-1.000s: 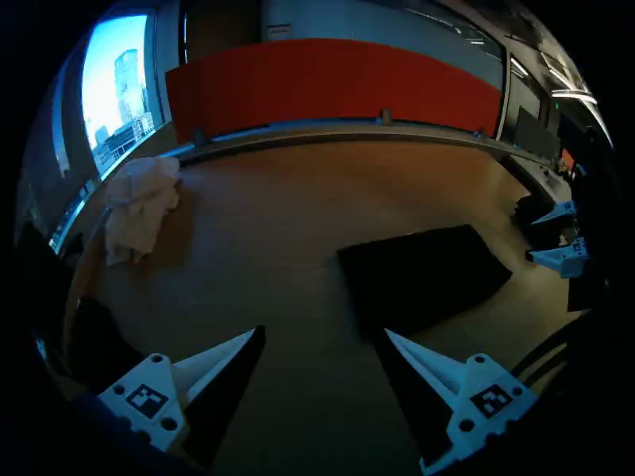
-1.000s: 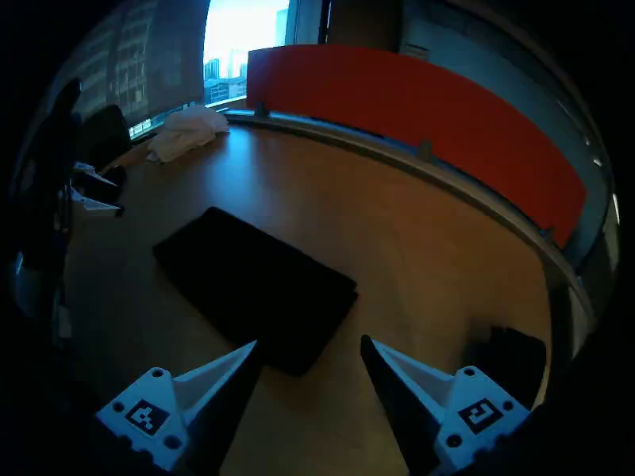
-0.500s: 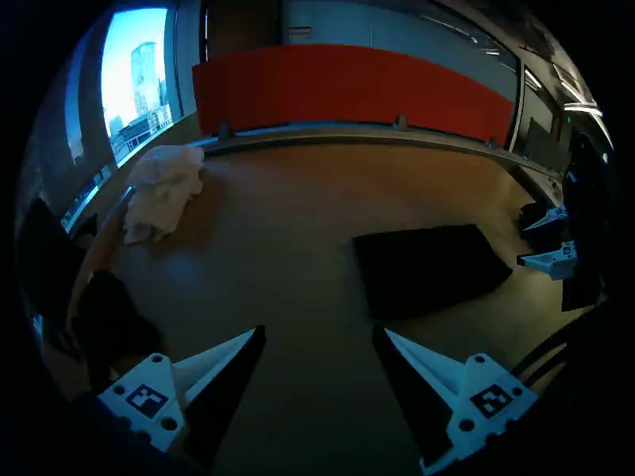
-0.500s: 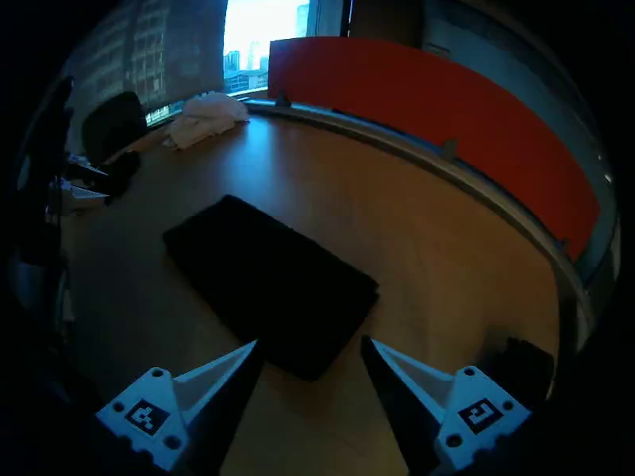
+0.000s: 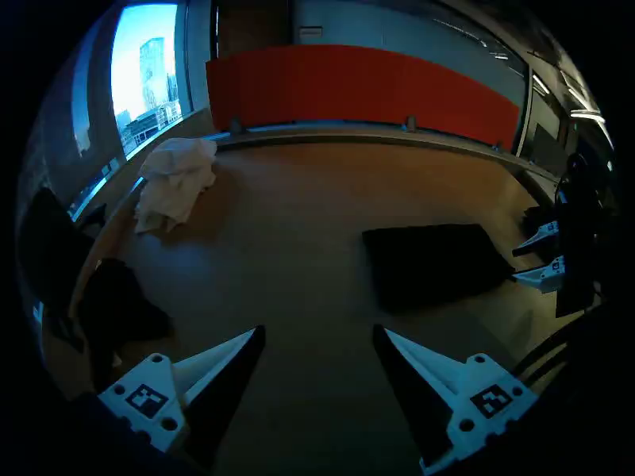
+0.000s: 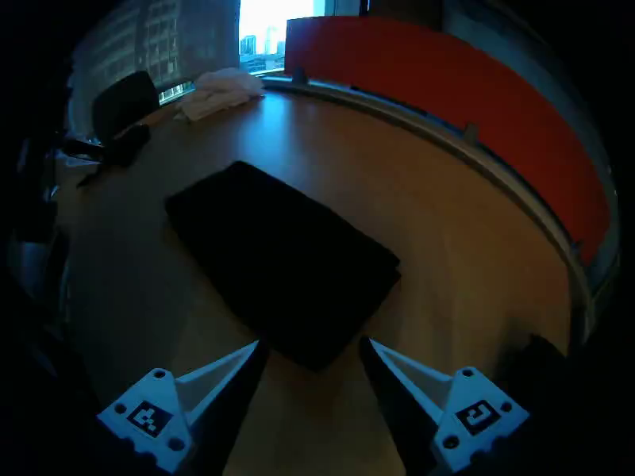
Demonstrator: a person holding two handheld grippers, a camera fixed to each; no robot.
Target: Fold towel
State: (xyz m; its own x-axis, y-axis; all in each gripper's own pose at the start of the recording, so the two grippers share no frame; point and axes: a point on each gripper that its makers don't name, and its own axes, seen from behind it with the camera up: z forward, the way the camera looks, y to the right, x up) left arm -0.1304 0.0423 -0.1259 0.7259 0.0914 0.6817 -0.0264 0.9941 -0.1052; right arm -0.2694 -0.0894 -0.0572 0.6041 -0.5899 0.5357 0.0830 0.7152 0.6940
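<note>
Right gripper [image 6: 310, 343], jaws apart just short of the towel [image 6: 286, 254] at its near corner, should dip low and pinch only that corner; left gripper [image 5: 317, 328], likewise apart, hangs well off it.

The right gripper [image 6: 311, 343] hovers low over a brown wooden tabletop [image 6: 476, 254], its two white pointed fingers [image 6: 214, 381] spread wide and gripping nothing. Just ahead lies a black rectangular folded towel [image 6: 282, 254], flat on the wood and set at a slant, its near corner appearing between the tips. At the table's far end a crumpled white cloth pile [image 6: 226, 86] sits by a bright window [image 6: 270, 32], beside a long red partition panel [image 6: 476, 103].
</note>
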